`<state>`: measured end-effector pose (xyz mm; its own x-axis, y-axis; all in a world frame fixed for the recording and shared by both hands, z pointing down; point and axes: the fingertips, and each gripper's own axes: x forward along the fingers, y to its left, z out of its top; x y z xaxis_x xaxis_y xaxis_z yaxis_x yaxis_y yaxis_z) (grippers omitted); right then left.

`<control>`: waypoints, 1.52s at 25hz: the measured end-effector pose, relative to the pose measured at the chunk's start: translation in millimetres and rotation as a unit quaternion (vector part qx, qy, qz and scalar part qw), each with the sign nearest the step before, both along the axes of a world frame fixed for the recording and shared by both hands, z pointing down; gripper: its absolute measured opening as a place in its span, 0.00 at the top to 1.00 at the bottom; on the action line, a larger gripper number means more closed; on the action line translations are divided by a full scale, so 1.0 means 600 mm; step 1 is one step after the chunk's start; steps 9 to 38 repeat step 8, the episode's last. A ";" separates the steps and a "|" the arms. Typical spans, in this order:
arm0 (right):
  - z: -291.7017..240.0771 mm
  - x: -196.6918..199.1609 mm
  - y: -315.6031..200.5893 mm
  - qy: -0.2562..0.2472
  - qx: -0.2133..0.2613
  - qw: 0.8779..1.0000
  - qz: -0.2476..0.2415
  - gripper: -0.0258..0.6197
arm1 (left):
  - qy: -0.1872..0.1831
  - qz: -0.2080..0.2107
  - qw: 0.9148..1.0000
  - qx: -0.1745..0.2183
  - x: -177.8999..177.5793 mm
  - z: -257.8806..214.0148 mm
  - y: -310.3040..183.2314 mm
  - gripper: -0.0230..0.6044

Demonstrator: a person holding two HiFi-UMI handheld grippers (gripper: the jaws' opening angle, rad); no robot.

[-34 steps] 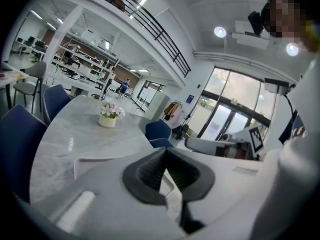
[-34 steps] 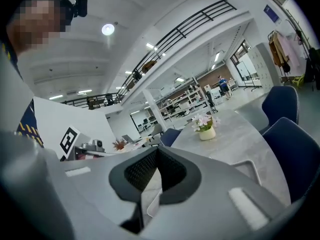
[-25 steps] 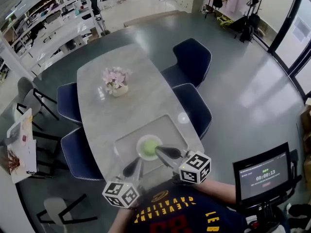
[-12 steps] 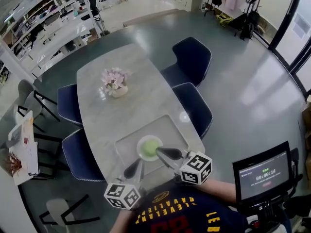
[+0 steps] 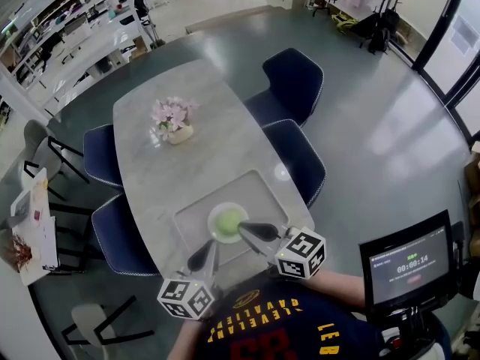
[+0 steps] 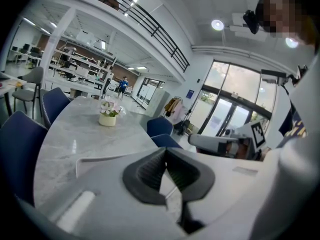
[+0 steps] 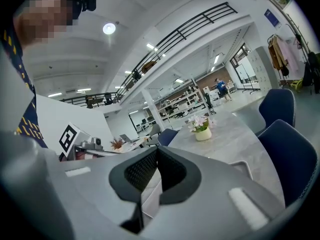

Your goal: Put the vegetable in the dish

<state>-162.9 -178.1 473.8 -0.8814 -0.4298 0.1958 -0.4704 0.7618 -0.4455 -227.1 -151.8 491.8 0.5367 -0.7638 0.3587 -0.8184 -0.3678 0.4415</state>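
A round green vegetable (image 5: pixel 228 220) lies in a white dish (image 5: pixel 215 233), which stands on a grey tray (image 5: pixel 251 193) near the table's front edge. My right gripper (image 5: pixel 247 229) is shut, its tip just right of the dish's near rim with nothing in it. My left gripper (image 5: pixel 202 256) is shut too and hangs off the dish's front left, over the tray's edge. In the left gripper view the left gripper (image 6: pixel 166 151) has its jaws closed together, empty. The right gripper (image 7: pixel 156 150) looks the same in its own view. Neither gripper view shows the dish.
A pot of pink flowers (image 5: pixel 171 122) stands at the far part of the marble table (image 5: pixel 195 163). Navy chairs (image 5: pixel 294 85) line both long sides. A monitor on a stand (image 5: pixel 409 265) is at my right. A side table (image 5: pixel 30 223) stands to the left.
The head view has shifted a little, so the table sits slightly higher and to the left. Both grippers stay shut beside the dish, and the vegetable stays in it.
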 end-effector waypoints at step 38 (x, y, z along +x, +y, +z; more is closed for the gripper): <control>0.005 0.003 0.006 0.007 -0.006 1.000 -0.005 0.95 | 0.000 0.001 1.000 -0.008 0.005 0.003 0.004 0.96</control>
